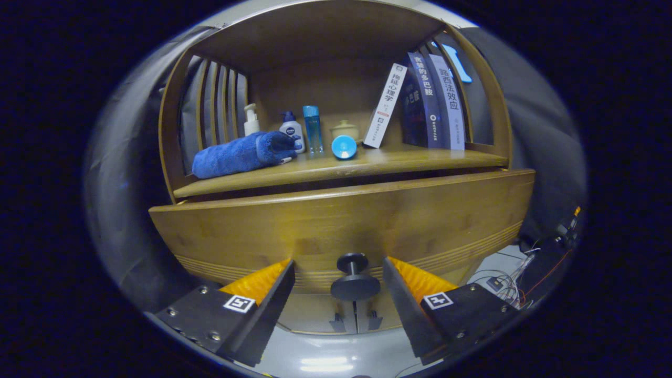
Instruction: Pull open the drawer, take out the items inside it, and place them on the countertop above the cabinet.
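Observation:
A wooden cabinet stands before me, its drawer front (341, 220) wide across the middle. The drawer's dark round knob (354, 278) sticks out low on the front, right between my two fingers. My gripper (340, 270) is open, a finger on each side of the knob with gaps to both. The drawer looks slightly out from the cabinet; its inside is hidden. Above it, the countertop (399, 160) carries a rolled blue towel (241, 154), a pump bottle (251, 120), a white bottle (292, 129), a clear blue bottle (312, 127), a small lidded pot (345, 129) and a blue round cap (344, 146).
Several books (425, 102) lean at the countertop's right end. Wooden slats (218, 105) close the cabinet's left side, and a top board roofs the shelf. Below the drawer are cabinet doors with small handles (354, 319). Cables and electronics (530, 262) lie on the floor to the right.

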Available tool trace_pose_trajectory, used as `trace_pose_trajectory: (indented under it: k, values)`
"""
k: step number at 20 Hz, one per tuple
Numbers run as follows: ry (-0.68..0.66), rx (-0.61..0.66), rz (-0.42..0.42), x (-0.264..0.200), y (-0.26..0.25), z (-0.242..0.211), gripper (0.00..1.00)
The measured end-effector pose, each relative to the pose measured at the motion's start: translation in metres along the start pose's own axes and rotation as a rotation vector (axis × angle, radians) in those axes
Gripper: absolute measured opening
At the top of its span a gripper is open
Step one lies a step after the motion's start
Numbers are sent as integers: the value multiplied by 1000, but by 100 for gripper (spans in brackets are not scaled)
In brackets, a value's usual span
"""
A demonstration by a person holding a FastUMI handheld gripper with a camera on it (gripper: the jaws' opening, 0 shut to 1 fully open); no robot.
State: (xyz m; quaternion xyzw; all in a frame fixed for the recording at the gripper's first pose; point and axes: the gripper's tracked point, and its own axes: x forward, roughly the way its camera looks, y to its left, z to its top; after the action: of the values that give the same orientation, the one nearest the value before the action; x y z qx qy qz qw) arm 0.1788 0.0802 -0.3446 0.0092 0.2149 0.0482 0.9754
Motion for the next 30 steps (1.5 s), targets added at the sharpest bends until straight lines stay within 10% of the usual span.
trace_pose_trajectory:
  k: [22,30]
  values:
    - [67,-71,-18,27,-1,22,100]
    - [-27,-34,-41,-60,-18,84,100]
